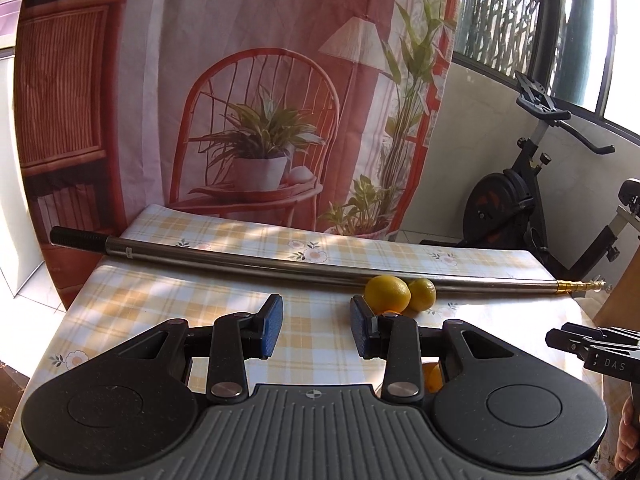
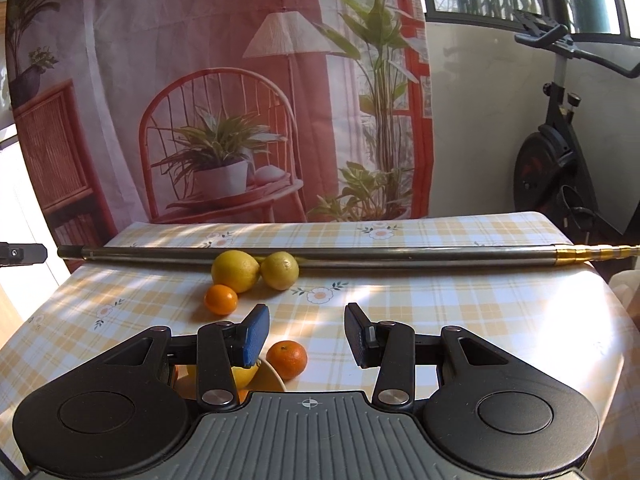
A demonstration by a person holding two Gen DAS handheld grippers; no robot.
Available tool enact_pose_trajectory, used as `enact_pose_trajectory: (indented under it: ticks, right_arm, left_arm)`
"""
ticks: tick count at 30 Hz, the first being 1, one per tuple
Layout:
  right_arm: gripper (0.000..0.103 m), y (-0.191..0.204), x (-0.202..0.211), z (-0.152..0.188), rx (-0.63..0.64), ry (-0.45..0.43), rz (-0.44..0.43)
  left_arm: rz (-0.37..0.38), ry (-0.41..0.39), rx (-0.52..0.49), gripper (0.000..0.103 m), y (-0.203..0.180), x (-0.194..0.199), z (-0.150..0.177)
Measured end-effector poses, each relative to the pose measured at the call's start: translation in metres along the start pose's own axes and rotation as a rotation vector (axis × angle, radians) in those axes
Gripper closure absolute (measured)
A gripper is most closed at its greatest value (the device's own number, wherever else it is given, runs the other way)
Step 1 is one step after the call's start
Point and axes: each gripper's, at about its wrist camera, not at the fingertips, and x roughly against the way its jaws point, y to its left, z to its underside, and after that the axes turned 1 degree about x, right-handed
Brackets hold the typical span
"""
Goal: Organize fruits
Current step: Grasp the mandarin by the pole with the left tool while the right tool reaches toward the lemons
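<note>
A: Where's the fruit?

B: Two lemons (image 2: pixel 236 271) touch each other against the metal pole (image 2: pixel 320 258) lying across the table (image 2: pixel 480 300) toward its far edge. One small orange (image 2: pixel 221 299) sits just in front of them; another orange (image 2: pixel 287 359) lies nearer, just beside the right gripper (image 2: pixel 306 336).

A: And the fingers?

B: Both pairs are spread, holding nothing. The left gripper (image 1: pixel 316 328) hovers over bare cloth, left of the lemons.

A: Best approach?

B: I'd take the near orange first: centre it between the blue pads (image 2: pixel 253 336), come in low, close gently so it can't roll toward the pole.
</note>
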Motion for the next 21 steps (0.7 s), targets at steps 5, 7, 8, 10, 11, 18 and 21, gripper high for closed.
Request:
enact_pose_trajectory:
  ticks: [5, 7, 8, 10, 11, 18, 21]
  right_arm:
    - [0.064, -0.002, -0.004, -0.001, 0.001, 0.0, 0.004]
    - [0.064, -0.004, -0.007, -0.003, -0.001, 0.002, 0.004]
    - [0.064, -0.005, -0.008, -0.004, -0.001, 0.002, 0.004]
    - [0.064, -0.006, -0.011, -0.005, -0.001, 0.0, 0.005]
    - [0.064, -0.008, -0.012, -0.007, -0.001, -0.001, 0.005]
    - [0.064, -0.018, -0.03, -0.015, -0.009, 0.006, 0.005]
    - [0.064, -0.024, -0.04, -0.017, -0.011, 0.018, 0.01]
  left_arm:
    - [-0.004, 0.003, -0.008, 0.065, -0.002, -0.008, -0.004]
    - [-0.004, 0.009, -0.011, 0.064, -0.003, -0.012, -0.005]
    - [-0.001, 0.014, -0.011, 0.064, -0.002, -0.015, -0.005]
    - [0.008, 0.024, -0.01, 0.065, -0.003, -0.02, -0.006]
    - [0.014, 0.029, -0.011, 0.064, -0.004, -0.024, -0.007]
    - [0.049, 0.065, -0.078, 0.064, -0.023, -0.055, -0.009]
    - [0.084, 0.1, -0.13, 0.064, -0.038, -0.076, -0.005]
